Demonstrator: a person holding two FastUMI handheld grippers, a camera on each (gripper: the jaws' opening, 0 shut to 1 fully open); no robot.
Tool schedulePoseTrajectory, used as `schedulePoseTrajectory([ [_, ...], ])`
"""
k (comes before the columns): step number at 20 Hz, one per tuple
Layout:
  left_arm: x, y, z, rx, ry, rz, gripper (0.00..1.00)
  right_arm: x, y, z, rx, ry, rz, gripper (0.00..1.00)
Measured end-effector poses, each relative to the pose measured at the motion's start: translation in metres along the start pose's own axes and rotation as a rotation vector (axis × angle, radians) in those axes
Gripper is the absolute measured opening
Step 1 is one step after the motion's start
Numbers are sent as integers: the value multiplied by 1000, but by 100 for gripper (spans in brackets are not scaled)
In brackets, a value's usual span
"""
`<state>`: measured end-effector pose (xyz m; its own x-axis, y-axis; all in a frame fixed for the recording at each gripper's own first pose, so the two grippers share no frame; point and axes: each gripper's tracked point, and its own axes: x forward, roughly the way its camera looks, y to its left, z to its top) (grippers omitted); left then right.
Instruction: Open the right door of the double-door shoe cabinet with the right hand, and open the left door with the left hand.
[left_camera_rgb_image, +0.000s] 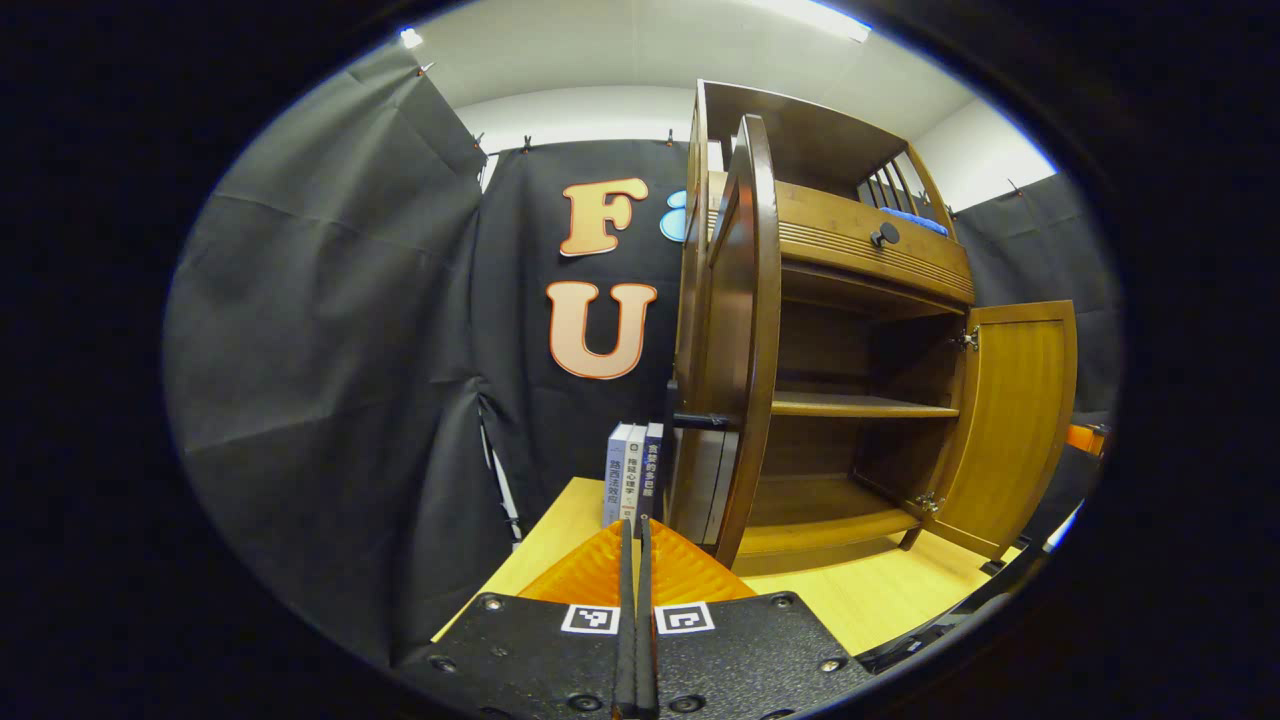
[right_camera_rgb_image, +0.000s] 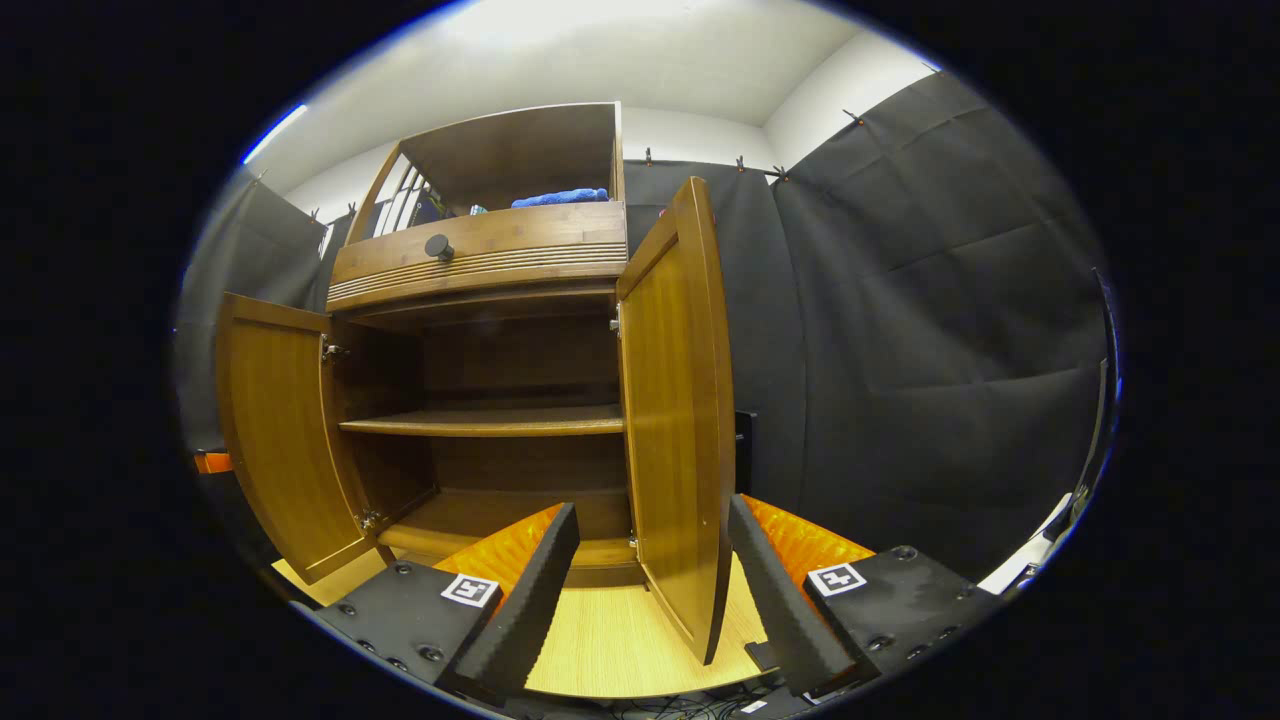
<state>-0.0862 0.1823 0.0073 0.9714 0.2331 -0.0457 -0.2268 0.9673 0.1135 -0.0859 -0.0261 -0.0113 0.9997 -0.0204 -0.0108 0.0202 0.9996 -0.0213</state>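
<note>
Cabinet: wooden double-door shoe cabinet (right_camera_rgb_image: 480, 420) stands on a pale tabletop (right_camera_rgb_image: 600, 640); both doors stand swung out, shelves bare.
Right door: right door (right_camera_rgb_image: 675, 400) is edge-on between the spread fingers of the right gripper (right_camera_rgb_image: 645, 590); jaws wide apart, touching nothing that I can confirm.
Left door: left door (left_camera_rgb_image: 740, 330) is edge-on just ahead of the left gripper (left_camera_rgb_image: 633, 560); jaws pressed together, holding nothing.
Handling: judged rigid, moderately heavy hinged panels with a smooth finish; best taken at the free edge or the dark knob (left_camera_rgb_image: 700, 421).
Adjacent: upright books (left_camera_rgb_image: 633, 470) beside the cabinet.
</note>
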Motion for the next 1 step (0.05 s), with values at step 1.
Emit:
schedulePoseTrajectory([
  [1, -7, -2, 3, 5, -4, 5, 0, 0, -1, 0, 2, -1, 0, 97],
])
